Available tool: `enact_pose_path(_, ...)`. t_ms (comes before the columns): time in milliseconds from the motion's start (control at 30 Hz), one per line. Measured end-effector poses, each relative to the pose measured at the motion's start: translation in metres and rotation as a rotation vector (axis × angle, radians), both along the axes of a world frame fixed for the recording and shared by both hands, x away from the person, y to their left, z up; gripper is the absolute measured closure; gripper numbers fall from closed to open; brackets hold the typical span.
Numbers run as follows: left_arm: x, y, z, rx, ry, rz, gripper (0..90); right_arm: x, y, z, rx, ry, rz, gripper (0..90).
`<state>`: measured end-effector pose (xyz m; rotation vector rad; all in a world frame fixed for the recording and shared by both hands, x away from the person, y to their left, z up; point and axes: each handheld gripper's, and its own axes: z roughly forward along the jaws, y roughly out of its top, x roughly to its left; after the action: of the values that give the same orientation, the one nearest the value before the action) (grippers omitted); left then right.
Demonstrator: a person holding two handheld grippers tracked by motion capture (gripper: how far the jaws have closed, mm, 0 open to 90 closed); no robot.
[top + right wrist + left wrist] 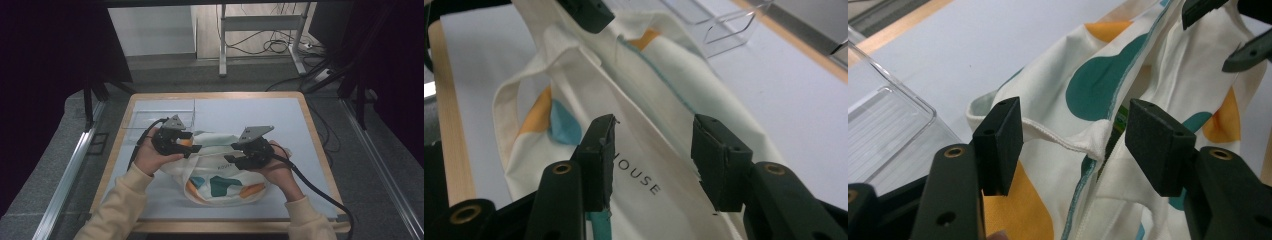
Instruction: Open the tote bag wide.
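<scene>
One cloth bag [220,175], cream with teal and orange patches (printed letters "OUSE" legible in the right gripper view), lies on the near middle of the one table [300,130]. Two grippers work at its far edge. Left gripper [1073,135]: jaws apart, the bag's hemmed rim [1058,137] running between them, pads not pressing on it. Right gripper [651,160]: jaws also apart astride the printed panel; no earlier state shown, grip not established. One clear plastic tray [160,117] stands at the table's far left, just beyond the left gripper.
</scene>
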<state>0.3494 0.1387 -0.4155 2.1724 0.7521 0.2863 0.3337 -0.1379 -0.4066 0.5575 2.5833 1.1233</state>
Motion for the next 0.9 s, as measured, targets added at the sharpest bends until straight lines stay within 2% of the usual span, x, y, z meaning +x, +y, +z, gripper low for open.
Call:
enact_pose_path(67,0.003,-0.004,-0.003,0.006,0.005,-0.006,39.4,0.0,0.005,-0.007,-0.027,0.012,0.019,52.9)
enact_pose_path(200,0.005,-0.006,-0.007,0.022,0.012,-0.017,39.3,0.0,0.009,-0.012,-0.047,0.035,0.035,58.2)
enact_pose_path(267,0.006,-0.006,-0.008,0.016,0.021,-0.019,39.5,0.0,0.01,-0.014,-0.053,0.056,0.05,61.7)
enact_pose_path(400,0.008,-0.005,-0.011,0.006,0.041,-0.024,40.1,0.0,0.011,-0.018,-0.071,0.068,0.056,66.9)
enact_pose_path(433,0.008,-0.006,-0.013,0.021,0.051,-0.033,43.4,0.0,0.012,-0.018,-0.069,0.069,0.062,69.7)
enact_pose_path(633,0.006,-0.009,-0.015,0.048,0.073,-0.074,53.7,-0.001,0.011,-0.018,-0.071,0.072,0.067,73.7)
enact_pose_path(700,0.006,-0.01,-0.016,0.054,0.073,-0.079,59.0,-0.001,0.011,-0.018,-0.071,0.072,0.068,74.0)
enact_pose_path(733,0.005,-0.01,-0.017,0.059,0.06,-0.076,59.0,-0.001,0.011,-0.018,-0.071,0.073,0.068,74.6)
enact_pose_path(800,0.004,-0.011,-0.018,0.051,0.067,-0.093,72.7,-0.001,0.01,-0.019,-0.066,0.087,0.072,77.7)
enact_pose_path(900,0.004,-0.012,-0.02,0.064,0.067,-0.09,75.6,0.0,0.01,-0.021,-0.062,0.099,0.075,79.2)
